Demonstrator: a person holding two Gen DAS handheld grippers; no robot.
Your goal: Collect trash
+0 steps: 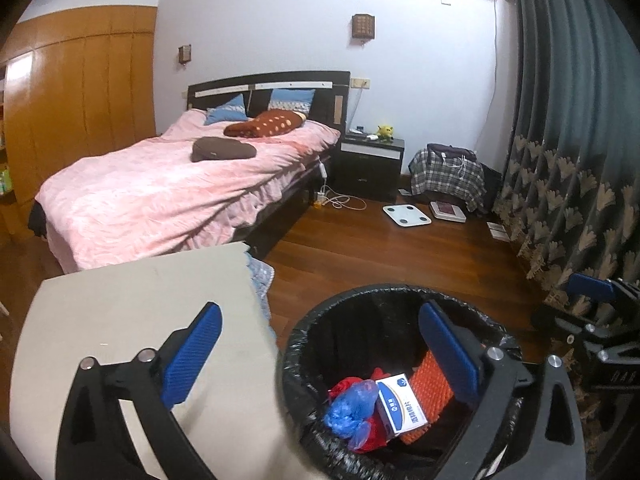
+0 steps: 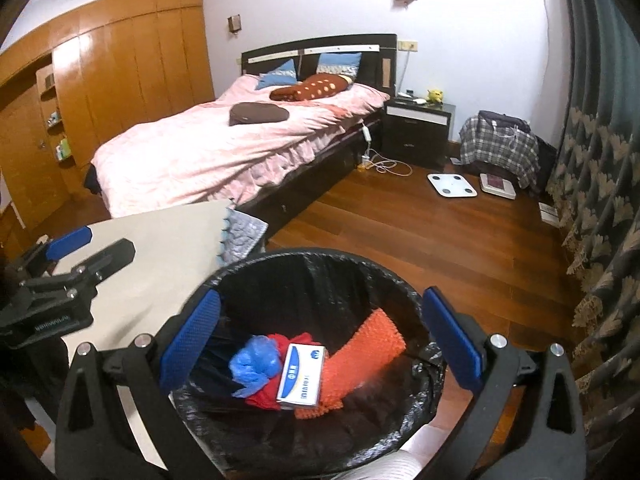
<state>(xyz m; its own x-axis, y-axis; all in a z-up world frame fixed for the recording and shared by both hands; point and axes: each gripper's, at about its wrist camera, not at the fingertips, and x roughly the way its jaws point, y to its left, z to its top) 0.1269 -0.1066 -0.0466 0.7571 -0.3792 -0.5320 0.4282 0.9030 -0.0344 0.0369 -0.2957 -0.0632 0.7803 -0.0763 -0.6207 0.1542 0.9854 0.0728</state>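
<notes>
A round bin lined with a black bag [image 1: 320, 320] [image 2: 320, 258] stands on the wood floor beside a beige table [image 1: 140, 300] [image 2: 168, 240]. Inside lie a white and blue box [image 1: 400, 402] [image 2: 300, 376], a blue plastic bag [image 1: 350, 408] [image 2: 254, 360], red trash [image 1: 346, 386] [image 2: 280, 340] and an orange mesh piece [image 1: 430, 388] [image 2: 360, 348]. My left gripper [image 1: 320, 332] is open and empty, straddling the table edge and the bin. My right gripper [image 2: 322, 320] is open and empty above the bin.
A bed with a pink cover [image 1: 168, 184] [image 2: 224, 148] stands behind the table. A dark nightstand [image 1: 370, 160], a white scale [image 1: 406, 215] [image 2: 452, 185], a plaid-covered item [image 1: 448, 174] and cables lie on the floor. A dark curtain [image 1: 568, 120] [image 2: 600, 160] hangs right.
</notes>
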